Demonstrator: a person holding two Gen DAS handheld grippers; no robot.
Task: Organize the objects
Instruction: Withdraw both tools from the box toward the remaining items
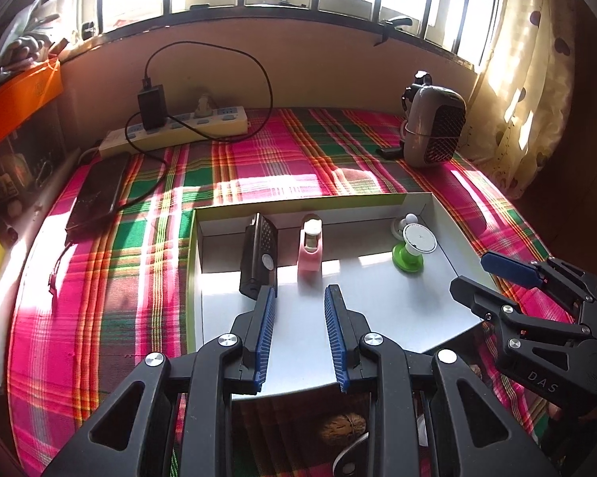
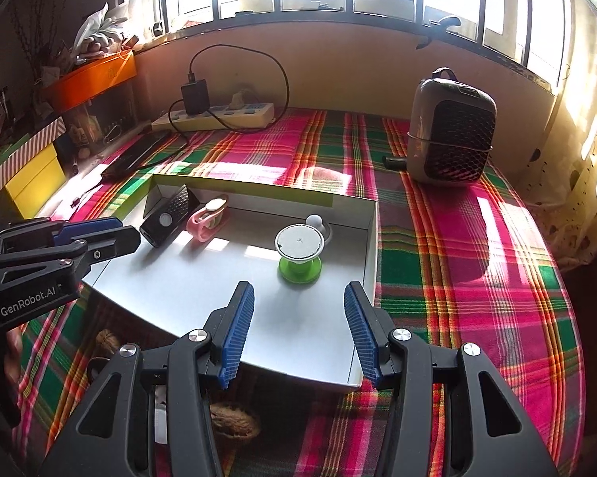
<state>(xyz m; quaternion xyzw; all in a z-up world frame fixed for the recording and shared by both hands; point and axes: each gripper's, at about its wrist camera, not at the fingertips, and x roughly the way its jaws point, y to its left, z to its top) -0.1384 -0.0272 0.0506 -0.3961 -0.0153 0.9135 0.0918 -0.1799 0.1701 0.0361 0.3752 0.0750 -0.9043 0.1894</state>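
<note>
1. The shallow cardboard tray (image 2: 372, 238) has a smooth grey-white floor and low white walls with a yellow-green outer edge. It lies flat on the plaid cloth (image 2: 457, 262).
2. Along its far wall stand three things: a black perforated box (image 1: 258, 256), upright in the left view, its long axis pointing up; a pink plastic clip-like piece (image 1: 309, 248) just beside it; and a green spool with a round white top (image 2: 299, 252), well apart to the right.
3. A small white ball-shaped piece (image 2: 316, 222) sits behind the spool, near the wall.
4. The near half of the tray floor is bare, and the near edge overhangs the cloth.
5. The left gripper (image 1: 300, 298) hangs over the near floor, blue ribbed pads apart, nothing between them.
6. The right gripper (image 2: 298, 294) is also apart and empty, above the near right corner.
7. A walnut (image 2: 235, 421) lies on the cloth under the near edge.
8. A grey heater (image 2: 449, 131) stands far right; a power strip (image 2: 219, 117) lies at the back.
</note>
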